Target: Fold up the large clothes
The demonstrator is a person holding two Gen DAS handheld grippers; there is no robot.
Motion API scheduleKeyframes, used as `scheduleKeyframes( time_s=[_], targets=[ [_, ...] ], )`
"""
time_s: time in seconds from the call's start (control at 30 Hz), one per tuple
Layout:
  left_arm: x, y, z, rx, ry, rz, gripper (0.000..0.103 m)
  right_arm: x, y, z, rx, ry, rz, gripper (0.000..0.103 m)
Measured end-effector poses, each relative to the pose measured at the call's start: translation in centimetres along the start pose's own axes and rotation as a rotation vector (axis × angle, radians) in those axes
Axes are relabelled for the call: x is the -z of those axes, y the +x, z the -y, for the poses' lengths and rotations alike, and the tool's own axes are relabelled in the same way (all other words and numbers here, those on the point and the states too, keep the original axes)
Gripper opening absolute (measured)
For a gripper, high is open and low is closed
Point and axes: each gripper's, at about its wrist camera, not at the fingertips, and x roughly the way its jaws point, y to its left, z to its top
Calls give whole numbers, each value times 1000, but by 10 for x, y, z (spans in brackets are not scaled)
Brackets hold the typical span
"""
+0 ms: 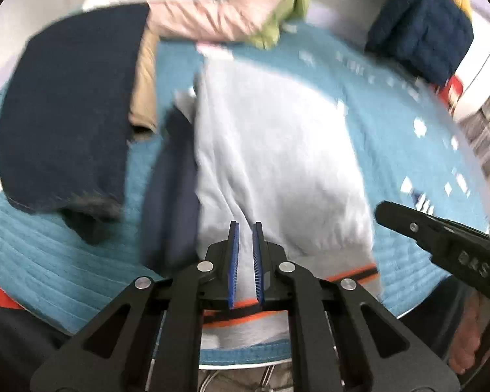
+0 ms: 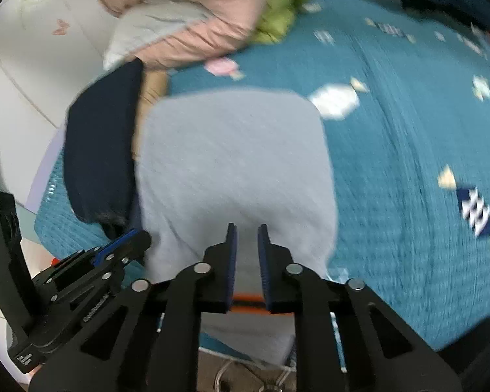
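Both grippers point steeply down over the near edge of a bed covered in a teal quilt [image 2: 408,130]. The left gripper [image 1: 245,228] has its blue pads nearly together, with the orange-striped hem of a pale grey garment [image 1: 277,150] running between them; the right gripper [image 2: 246,230] is likewise clenched on that hem. The garment lies flat, reaching toward the middle. Along the left edge rests a folded navy piece [image 1: 65,114].

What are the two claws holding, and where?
Both the left claw and right claw pinch the light grey garment at its orange-striped hem.
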Motion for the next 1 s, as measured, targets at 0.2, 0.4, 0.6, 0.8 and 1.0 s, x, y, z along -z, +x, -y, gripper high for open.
scheduleKeyframes(
  time_s=[0.2,0.4,0.6,0.8,1.0],
  targets=[
    [17,22,-5,-73,-40,-113,7,34,31,13,53,51,-196,8],
    [18,38,-4,-103,-38,-126,8,45,48,19,32,68,-244,5],
    [-13,12,15,-120,-10,-100,9,17,8,34,-73,147,-162,8],
    [-70,23,24,-127,19,-31,9,-38,13,36,-58,111,-92,8],
    [-85,99,-36,-29,-165,-120,6,-60,120,29,-82,131,-273,1]
  ],
)
